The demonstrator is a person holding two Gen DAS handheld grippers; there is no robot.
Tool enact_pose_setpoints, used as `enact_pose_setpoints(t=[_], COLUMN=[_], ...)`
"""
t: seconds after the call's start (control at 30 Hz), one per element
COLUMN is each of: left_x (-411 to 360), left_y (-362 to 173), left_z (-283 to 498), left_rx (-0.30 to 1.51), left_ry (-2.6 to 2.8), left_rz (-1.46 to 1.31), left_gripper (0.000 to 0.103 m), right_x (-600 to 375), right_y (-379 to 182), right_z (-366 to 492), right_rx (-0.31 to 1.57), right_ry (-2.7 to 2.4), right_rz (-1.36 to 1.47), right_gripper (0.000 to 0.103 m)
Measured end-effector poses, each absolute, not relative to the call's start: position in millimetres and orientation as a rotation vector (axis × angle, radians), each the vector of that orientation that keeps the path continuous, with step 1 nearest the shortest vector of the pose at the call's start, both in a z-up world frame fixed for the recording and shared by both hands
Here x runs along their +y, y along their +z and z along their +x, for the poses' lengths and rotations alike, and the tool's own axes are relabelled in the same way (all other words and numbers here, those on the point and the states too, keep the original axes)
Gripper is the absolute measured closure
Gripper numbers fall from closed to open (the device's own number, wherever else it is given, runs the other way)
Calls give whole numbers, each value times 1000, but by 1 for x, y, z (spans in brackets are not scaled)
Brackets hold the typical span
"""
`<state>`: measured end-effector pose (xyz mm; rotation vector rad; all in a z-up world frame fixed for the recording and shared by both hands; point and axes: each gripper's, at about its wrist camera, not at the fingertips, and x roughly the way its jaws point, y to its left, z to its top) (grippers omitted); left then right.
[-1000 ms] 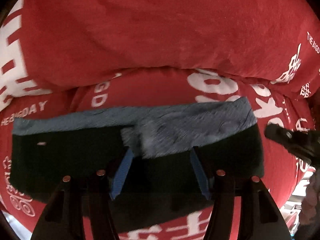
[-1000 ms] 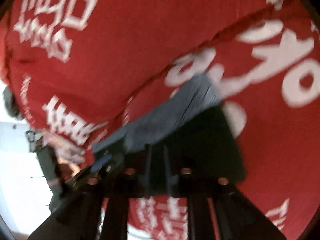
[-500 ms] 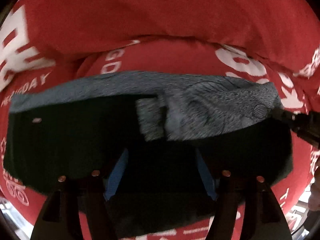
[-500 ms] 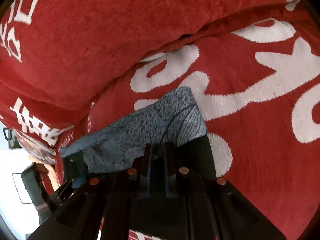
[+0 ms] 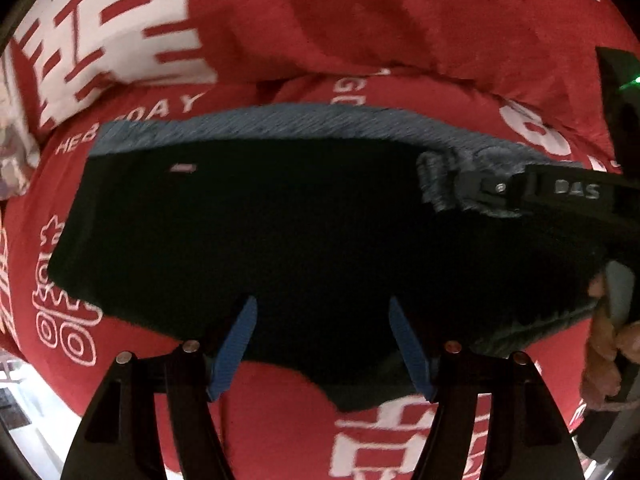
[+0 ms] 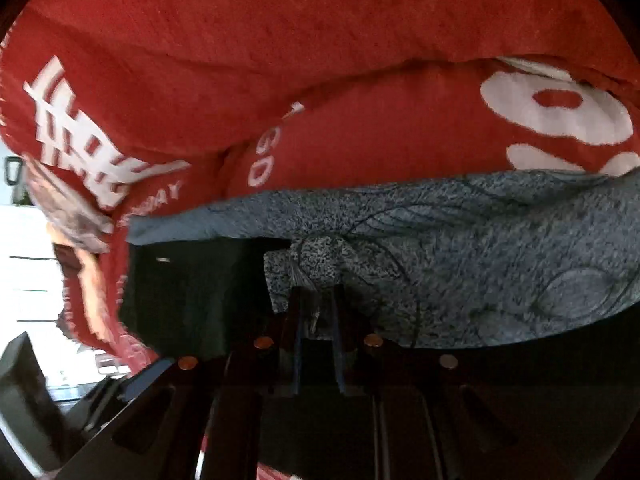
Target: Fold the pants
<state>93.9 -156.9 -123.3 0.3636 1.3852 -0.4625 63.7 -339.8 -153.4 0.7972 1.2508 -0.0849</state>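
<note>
The pants lie folded on a red blanket, dark cloth facing up and a grey patterned band along the far edge. My left gripper hovers open over the near edge of the dark cloth, with nothing pinched between its blue pads. My right gripper reaches in from the right and nips a bunched grey flap. In the right wrist view this gripper has narrow jaws that are opening, with the flap still between the tips and the grey band spreading to the right.
The red blanket with white lettering covers the whole surface and bulges in a thick fold behind the pants. A person's hand holds the right gripper's handle at the right edge. A bright floor shows beyond the blanket's left edge.
The left gripper let the grey flap go, spread wider and shifted across the pants. The right gripper swung in along the grey band and now has that flap at its tips.
</note>
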Motion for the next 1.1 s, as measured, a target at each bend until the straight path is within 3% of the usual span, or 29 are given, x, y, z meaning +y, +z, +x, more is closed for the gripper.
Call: enact_pose_setpoints(t=[0.37, 0.57, 1.03, 1.1], left_x=[-124, -109, -89, -86], left_y=[-119, -113, -115, -116], left_z=[93, 92, 94, 95], left_rx=[1421, 1430, 1476, 1481], left_ry=[-424, -411, -403, -388], left_rz=[329, 319, 324, 332], left_gripper=[33, 33, 33, 12], right_x=[-299, -275, -241, -236], right_y=[-113, -96, -109, -111], right_z=[37, 14, -13, -12], right_rx=[1351, 1369, 1481, 1491], right_ry=[-15, -19, -34, -32], right_rz=[699, 688, 713, 713], right_gripper=[81, 57, 45, 42])
